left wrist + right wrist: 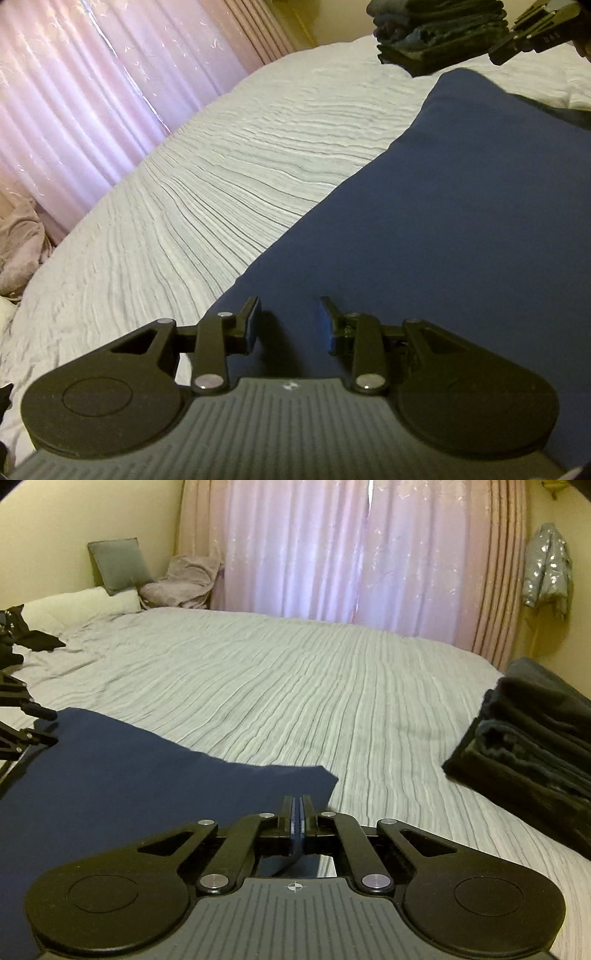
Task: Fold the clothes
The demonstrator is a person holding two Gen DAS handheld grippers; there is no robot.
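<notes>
A navy blue garment (443,221) lies flat on the white ribbed bedspread (221,166). My left gripper (290,323) is open just above the garment's near edge, with nothing between its jaws. My right gripper (296,812) is shut on the garment (110,775) near its right corner, with a fold of blue cloth pinched between the pads. The right gripper also shows in the left wrist view (532,33) at the top right. The left gripper also shows in the right wrist view (37,723) at the left edge, open.
A stack of folded dark clothes (528,746) sits on the bed to the right, also in the left wrist view (436,33). Pink curtains (351,554) hang behind the bed. A grey cushion (118,565), white pillows (74,603) and a crumpled blanket (184,579) lie at the far left.
</notes>
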